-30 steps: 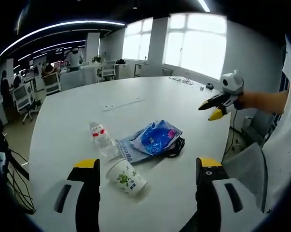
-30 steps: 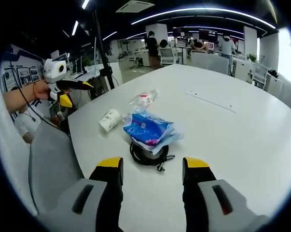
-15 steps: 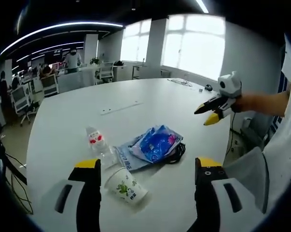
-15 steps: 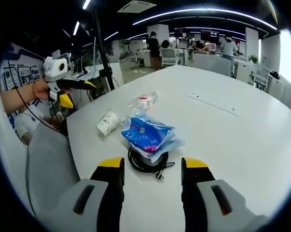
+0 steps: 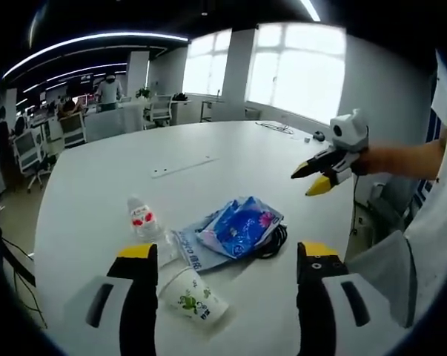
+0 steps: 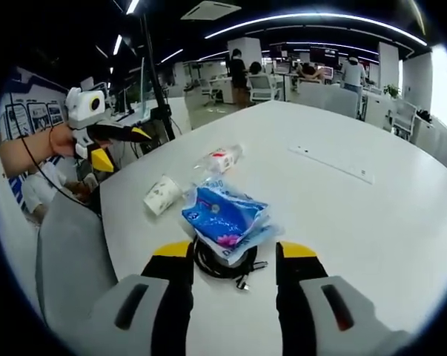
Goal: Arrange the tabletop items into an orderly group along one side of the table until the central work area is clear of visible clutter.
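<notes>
A blue plastic packet (image 5: 240, 223) lies near the white table's near edge, on top of a coiled black cable (image 5: 273, 239). A clear water bottle (image 5: 147, 225) with a red label lies on its side beside it. A white paper cup (image 5: 193, 297) with a green print lies tipped over, just above my left gripper (image 5: 224, 256), which is open and empty. In the right gripper view the packet (image 6: 223, 216) and the cable (image 6: 223, 261) sit just ahead of my open right gripper (image 6: 233, 251); the cup (image 6: 161, 194) and bottle (image 6: 217, 159) lie farther off.
A long thin white strip (image 5: 181, 165) lies farther out on the table (image 5: 230, 148). A grey chair back (image 6: 71, 259) stands at the table's edge between the two grippers. Office desks, chairs and people fill the background.
Both cameras have crept closer to the items. The packet and cable now sit nearer my right gripper's jaws, and the cup nearer my left gripper's jaws. The items themselves have not moved.
</notes>
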The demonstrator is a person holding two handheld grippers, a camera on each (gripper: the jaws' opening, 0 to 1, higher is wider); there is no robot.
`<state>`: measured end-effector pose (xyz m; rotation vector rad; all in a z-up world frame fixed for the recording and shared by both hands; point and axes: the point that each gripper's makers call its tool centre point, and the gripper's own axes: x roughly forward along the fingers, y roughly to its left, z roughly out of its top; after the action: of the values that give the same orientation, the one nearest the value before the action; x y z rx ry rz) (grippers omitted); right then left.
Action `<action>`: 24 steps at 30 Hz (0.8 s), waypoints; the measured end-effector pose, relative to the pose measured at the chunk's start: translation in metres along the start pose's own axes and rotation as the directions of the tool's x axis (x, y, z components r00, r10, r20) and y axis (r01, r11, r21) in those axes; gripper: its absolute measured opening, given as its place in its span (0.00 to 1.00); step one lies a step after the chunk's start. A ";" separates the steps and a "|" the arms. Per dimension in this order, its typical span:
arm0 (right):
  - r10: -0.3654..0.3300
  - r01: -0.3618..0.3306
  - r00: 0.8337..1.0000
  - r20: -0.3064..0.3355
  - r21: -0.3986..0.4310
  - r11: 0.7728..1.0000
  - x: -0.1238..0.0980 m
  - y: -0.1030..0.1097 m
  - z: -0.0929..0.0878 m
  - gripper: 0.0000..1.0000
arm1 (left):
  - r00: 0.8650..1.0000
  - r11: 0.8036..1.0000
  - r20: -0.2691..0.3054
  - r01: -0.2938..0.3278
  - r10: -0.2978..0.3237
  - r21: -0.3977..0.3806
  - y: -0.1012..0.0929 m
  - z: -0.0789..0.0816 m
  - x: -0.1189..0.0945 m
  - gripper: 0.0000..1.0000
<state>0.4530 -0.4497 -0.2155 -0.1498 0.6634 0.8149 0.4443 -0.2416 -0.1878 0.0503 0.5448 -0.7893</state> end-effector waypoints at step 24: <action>0.011 -0.011 1.000 -0.026 0.004 1.000 0.034 -0.010 0.001 0.36 | 0.999 0.999 -0.034 0.028 -0.028 -0.015 0.004 -0.001 0.039 0.69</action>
<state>0.4774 -0.4355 -0.2364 -0.1536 0.6903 0.8230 0.4694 -0.2642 -0.2085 0.0427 0.5849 -0.8129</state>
